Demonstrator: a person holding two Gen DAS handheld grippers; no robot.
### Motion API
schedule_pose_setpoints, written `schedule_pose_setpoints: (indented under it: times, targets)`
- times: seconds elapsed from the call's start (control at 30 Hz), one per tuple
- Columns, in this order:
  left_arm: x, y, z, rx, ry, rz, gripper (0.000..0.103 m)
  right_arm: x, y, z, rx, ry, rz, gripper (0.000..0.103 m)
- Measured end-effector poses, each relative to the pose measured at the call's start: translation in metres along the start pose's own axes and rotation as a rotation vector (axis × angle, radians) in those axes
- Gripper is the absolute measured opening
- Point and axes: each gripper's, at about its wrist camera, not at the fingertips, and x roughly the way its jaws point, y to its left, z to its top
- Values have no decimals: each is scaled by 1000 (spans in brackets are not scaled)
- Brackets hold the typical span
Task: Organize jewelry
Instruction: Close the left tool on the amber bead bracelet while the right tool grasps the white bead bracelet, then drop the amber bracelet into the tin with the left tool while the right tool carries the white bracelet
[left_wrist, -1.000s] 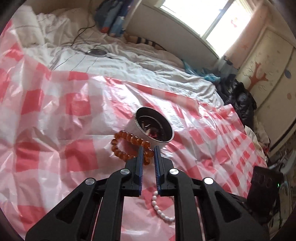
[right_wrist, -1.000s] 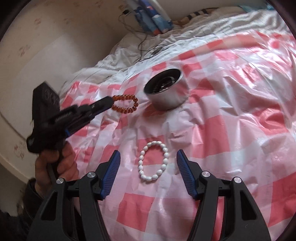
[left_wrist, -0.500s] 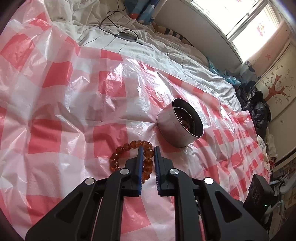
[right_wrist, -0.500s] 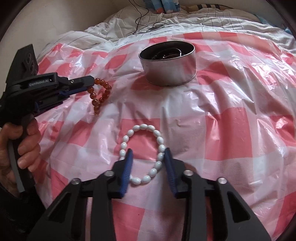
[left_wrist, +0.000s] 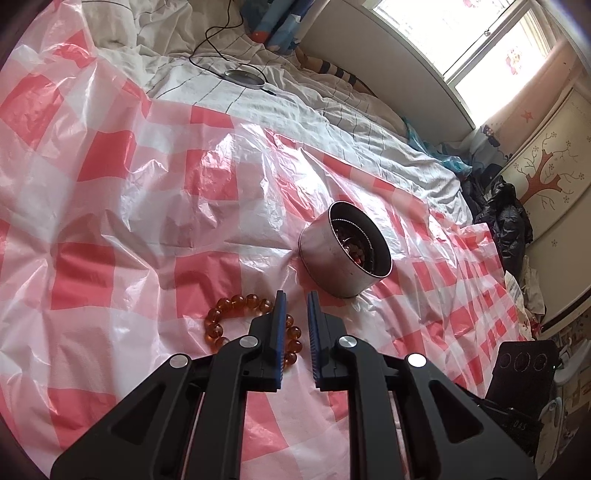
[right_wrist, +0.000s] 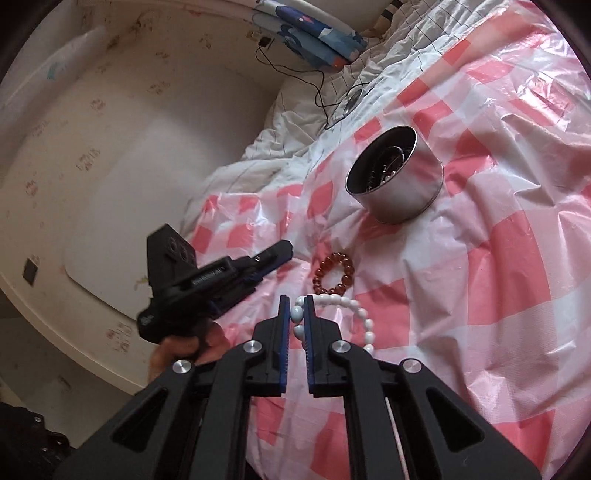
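A round metal tin (left_wrist: 343, 258) (right_wrist: 402, 192) with jewelry inside stands on the pink checked plastic sheet (left_wrist: 110, 221). An amber bead bracelet (left_wrist: 236, 314) (right_wrist: 334, 273) lies flat on the sheet in front of the tin. My left gripper (left_wrist: 295, 295) (right_wrist: 280, 249) hovers just over its near edge, jaws almost together with nothing pinched. A hand holds it in the right wrist view. My right gripper (right_wrist: 295, 299) has its jaws closing, and the pads press on beads of the white bead bracelet (right_wrist: 351, 314). The rest of that bracelet trails off to the right.
The sheet covers a rumpled white bedspread (left_wrist: 295, 96), with a cable and a round disc (left_wrist: 243, 75) on it beyond the sheet. A blue patterned pillow (right_wrist: 317, 33) lies at the head. A stained wall (right_wrist: 110, 147) runs along one side, and dark clothes (left_wrist: 506, 221) are piled at the other.
The right jaws have shut from wide open onto the white bracelet. The amber bracelet no longer hangs from the left gripper and lies on the sheet, with the left gripper drawn back from it.
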Motion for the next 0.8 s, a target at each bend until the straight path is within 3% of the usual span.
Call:
schedule_pose_setpoints:
  times: [0.17, 0.27, 0.33, 0.4, 0.5, 0.53, 0.6, 0.67, 0.8]
  targets:
    - [4, -4, -1, 32, 18, 29, 11, -11, -2, 1, 61, -56, 97, 8]
    - [23, -19, -11, 157, 102, 101, 16, -13, -6, 4, 95, -71, 139, 8]
    - [37, -33, -23, 283, 147, 183, 41, -16, -8, 5, 106, -79, 149, 8]
    - [48, -43, -34, 405, 148, 297, 51, -19, -7, 4, 110, -85, 160, 8]
    - [59, -49, -45, 509, 155, 384, 51, -20, -6, 5, 109, -86, 166, 8]
    - [59, -51, -46, 519, 157, 385, 36, -22, -6, 5, 109, -86, 168, 8]
    - [59, -51, -45, 499, 190, 342, 10, -23, -7, 6, 113, -89, 175, 8]
    - [54, -52, -41, 465, 184, 287, 10, -25, -8, 6, 122, -98, 188, 8]
    - [26, -47, -24, 288, 111, 10, 10, -31, -11, 8, 147, -129, 236, 8]
